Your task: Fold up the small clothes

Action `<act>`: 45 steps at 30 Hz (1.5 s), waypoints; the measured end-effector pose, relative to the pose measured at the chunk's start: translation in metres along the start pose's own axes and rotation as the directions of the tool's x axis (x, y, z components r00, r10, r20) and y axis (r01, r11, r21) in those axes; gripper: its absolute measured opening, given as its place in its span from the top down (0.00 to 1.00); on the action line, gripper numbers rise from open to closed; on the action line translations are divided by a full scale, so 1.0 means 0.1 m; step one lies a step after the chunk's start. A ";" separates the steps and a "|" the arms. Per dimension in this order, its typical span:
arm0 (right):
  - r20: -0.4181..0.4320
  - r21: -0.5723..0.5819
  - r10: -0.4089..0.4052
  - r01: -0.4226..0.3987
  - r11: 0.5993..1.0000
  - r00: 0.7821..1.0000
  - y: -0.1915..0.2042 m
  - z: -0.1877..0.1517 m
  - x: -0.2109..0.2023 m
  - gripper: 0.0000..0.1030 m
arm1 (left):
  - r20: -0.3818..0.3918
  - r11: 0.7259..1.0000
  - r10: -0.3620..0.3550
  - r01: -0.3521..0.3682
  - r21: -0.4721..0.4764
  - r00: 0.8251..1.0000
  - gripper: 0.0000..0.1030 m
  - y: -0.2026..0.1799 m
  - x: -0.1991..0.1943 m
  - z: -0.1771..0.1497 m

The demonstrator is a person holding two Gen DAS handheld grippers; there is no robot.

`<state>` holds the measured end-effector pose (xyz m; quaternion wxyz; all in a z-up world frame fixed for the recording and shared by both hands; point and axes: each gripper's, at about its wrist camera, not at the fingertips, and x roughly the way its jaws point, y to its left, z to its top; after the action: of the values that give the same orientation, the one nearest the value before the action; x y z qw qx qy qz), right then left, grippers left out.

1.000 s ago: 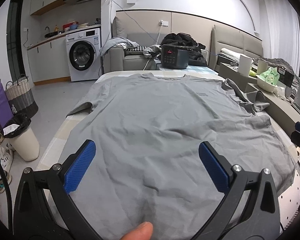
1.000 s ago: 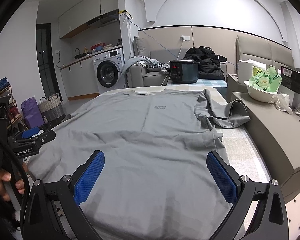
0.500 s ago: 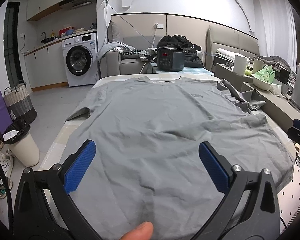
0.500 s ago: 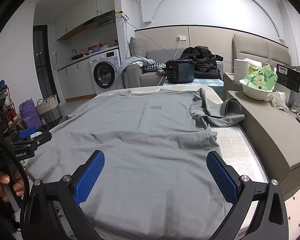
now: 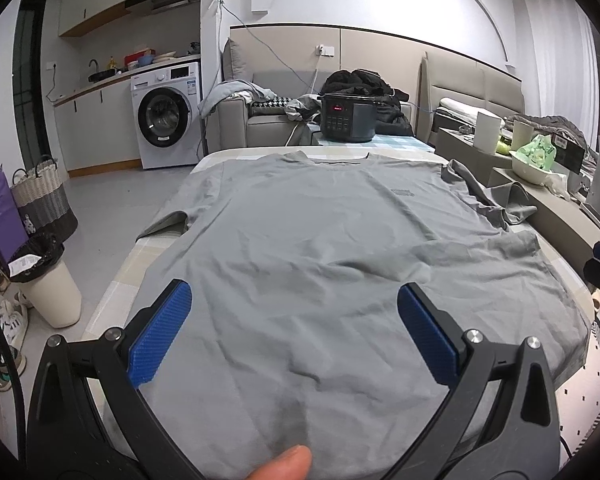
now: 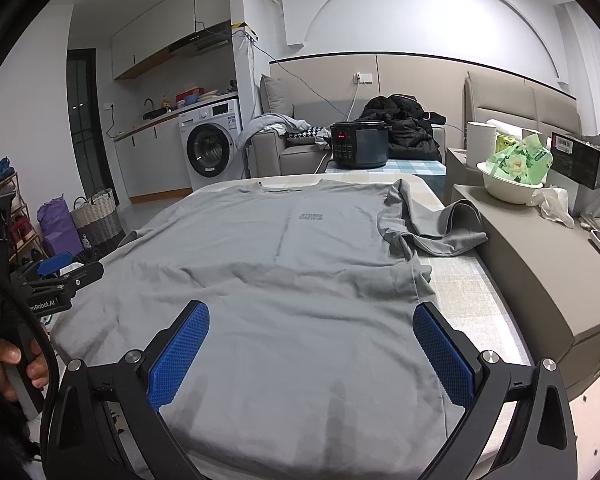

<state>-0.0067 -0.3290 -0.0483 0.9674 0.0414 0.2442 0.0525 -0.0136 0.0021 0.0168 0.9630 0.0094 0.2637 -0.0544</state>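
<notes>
A soft, wrinkled grey shirt (image 5: 340,264) lies spread flat on the table (image 6: 472,292), both ribbed-blue-padded grippers, left (image 5: 294,304) and right (image 6: 311,326), gaping empty above its near hem.

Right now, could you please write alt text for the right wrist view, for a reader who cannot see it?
A grey T-shirt lies spread face up on a bed, one sleeve crumpled at the right. The open right gripper hovers over its hem, and the left gripper shows at the left edge. Behind stand a washing machine and a black cooker.
</notes>
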 end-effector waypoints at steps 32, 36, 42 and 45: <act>-0.075 0.034 -0.029 0.032 0.999 0.997 -0.10 -0.13 0.05 0.00 | -0.031 0.998 0.055 -0.055 -0.005 0.998 0.01 0.36 -0.14 -0.04; -0.089 0.078 -0.014 0.021 0.997 0.996 -0.25 -0.23 -0.05 0.00 | -0.049 0.994 0.101 -0.100 0.032 0.994 0.01 0.49 -0.18 -0.13; -0.113 0.154 -0.006 0.023 0.988 0.994 -0.50 -0.39 -0.15 0.00 | -0.047 0.996 0.084 -0.083 0.015 0.995 0.01 0.78 -0.35 -0.28; -0.132 0.165 0.010 0.012 0.986 0.991 -0.55 -0.43 -0.17 0.00 | -0.071 0.997 0.080 -0.080 0.009 0.994 0.01 0.96 -0.41 -0.35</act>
<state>-0.0372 -0.3831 -0.0840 0.9423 0.1180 0.3115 0.0343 -0.0555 0.1027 0.0067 0.9544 0.0247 0.2969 -0.0160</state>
